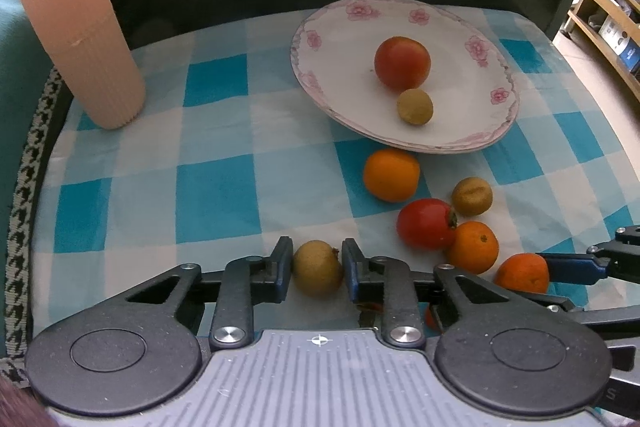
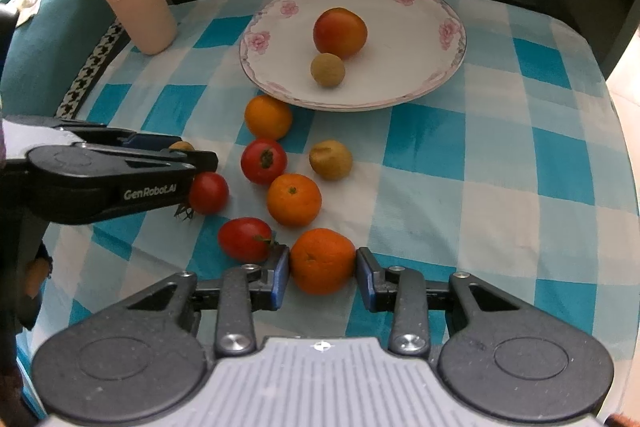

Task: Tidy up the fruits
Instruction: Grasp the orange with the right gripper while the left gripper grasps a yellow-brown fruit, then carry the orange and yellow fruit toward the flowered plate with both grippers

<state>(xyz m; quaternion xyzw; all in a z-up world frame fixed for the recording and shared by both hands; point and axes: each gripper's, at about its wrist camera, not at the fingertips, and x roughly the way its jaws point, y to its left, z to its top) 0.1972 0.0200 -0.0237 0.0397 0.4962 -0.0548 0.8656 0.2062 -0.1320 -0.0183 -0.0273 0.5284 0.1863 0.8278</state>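
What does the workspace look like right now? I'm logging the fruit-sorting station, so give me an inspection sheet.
Surface: checked cloth, blue and white.
Job's things: plate holds a tomato and a brown fruit; oranges, tomatoes and brown fruits lie loose in front of it.
Clutter: pink ribbed cup.
Grippers: left gripper shut on small brown fruit; right gripper shut on orange.
Cables: nothing seen.
Surroundings: wooden shelves.

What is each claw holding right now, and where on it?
Left claw grips a brownish-green fruit by its sides; right claw grips an orange by its sides.
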